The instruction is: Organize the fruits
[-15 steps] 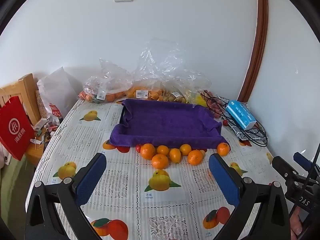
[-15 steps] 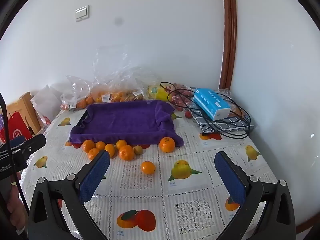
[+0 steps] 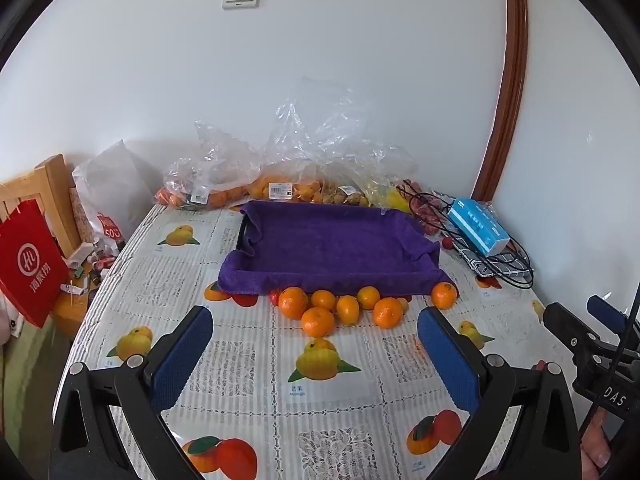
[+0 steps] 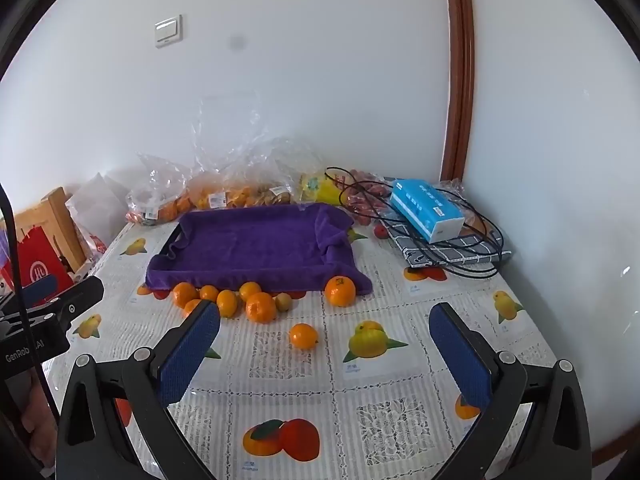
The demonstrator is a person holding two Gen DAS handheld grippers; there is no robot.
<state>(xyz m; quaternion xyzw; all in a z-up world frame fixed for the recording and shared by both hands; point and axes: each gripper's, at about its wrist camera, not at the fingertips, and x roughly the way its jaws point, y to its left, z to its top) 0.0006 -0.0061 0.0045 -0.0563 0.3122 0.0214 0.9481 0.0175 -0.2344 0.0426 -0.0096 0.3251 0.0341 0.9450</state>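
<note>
A tray lined with a purple towel (image 3: 332, 248) (image 4: 252, 244) lies empty in the middle of the table. Several oranges (image 3: 320, 312) (image 4: 240, 300) huddle along its near edge, with a small yellow-green fruit (image 4: 283, 301) among them. One orange (image 3: 444, 295) (image 4: 340, 291) sits at the tray's near right corner. A smaller orange (image 4: 304, 335) lies alone nearer to me. My left gripper (image 3: 314, 332) hovers open above the cloth, short of the cluster. My right gripper (image 4: 324, 314) is open too, with the lone orange just ahead between its fingers' lines. Neither holds anything.
Clear plastic bags of fruit (image 3: 248, 188) line the back wall. A blue tissue box (image 3: 476, 228) (image 4: 426, 210) rests on black cables (image 4: 460, 256) and a checked cloth at back right. A red paper bag (image 3: 28, 260) and a wooden chair stand off the table's left edge.
</note>
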